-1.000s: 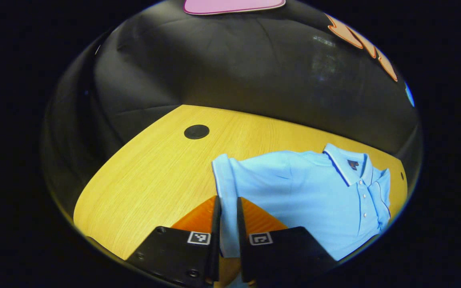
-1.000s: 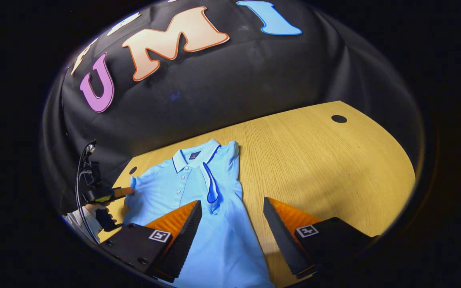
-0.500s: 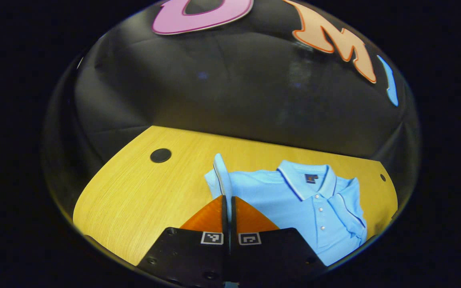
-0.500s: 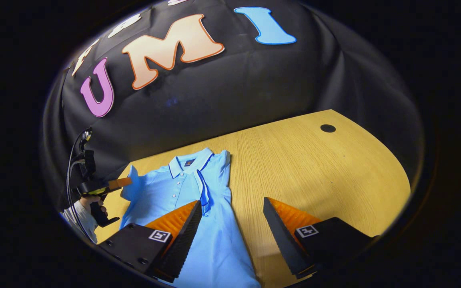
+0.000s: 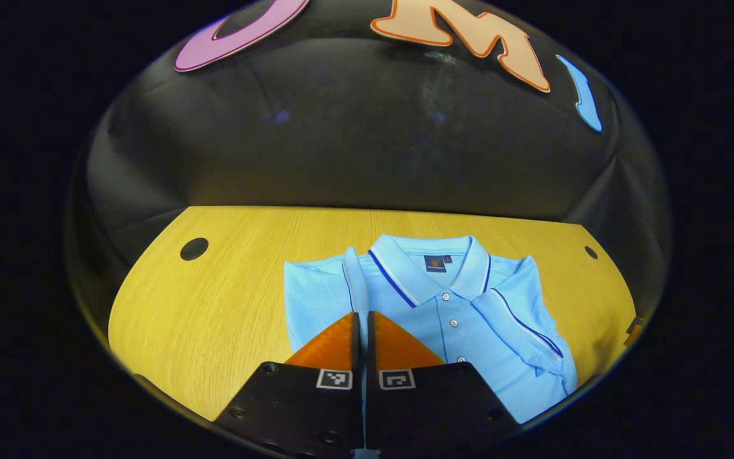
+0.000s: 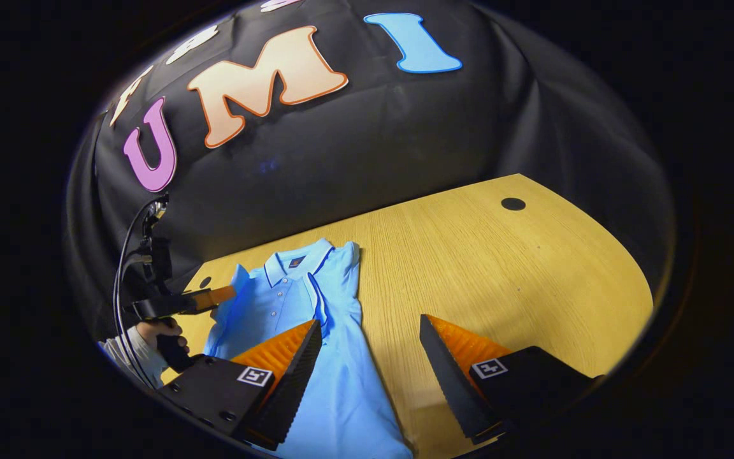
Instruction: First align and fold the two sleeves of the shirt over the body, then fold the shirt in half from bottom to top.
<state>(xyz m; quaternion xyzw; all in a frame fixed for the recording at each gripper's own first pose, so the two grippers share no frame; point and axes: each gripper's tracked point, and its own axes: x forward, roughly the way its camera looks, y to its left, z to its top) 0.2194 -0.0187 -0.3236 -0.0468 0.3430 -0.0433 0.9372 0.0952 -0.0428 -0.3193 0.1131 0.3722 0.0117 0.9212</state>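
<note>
A light blue polo shirt (image 5: 469,344) lies face up on the yellow wooden table (image 5: 227,319), collar towards the wall. In the left gripper view my left gripper (image 5: 362,317) is shut on one sleeve (image 5: 355,280), and the cuff stands up just left of the collar. The other sleeve (image 5: 520,322) lies folded over the body. In the right gripper view my right gripper (image 6: 370,331) hangs open above the shirt's (image 6: 341,395) lower edge, holding nothing. Farther off there, the left gripper (image 6: 230,293) holds the raised sleeve (image 6: 237,280).
Black round grommets sit in the table at the left (image 5: 194,248) and right (image 5: 590,252) back corners. A hand (image 6: 163,335) and a cable (image 6: 126,255) are at the left of the right gripper view. Bare table (image 6: 532,274) lies right of the shirt.
The left gripper has closed tight on the sleeve, lifted it and carried it in towards the collar. The right gripper has stayed open and has barely moved.
</note>
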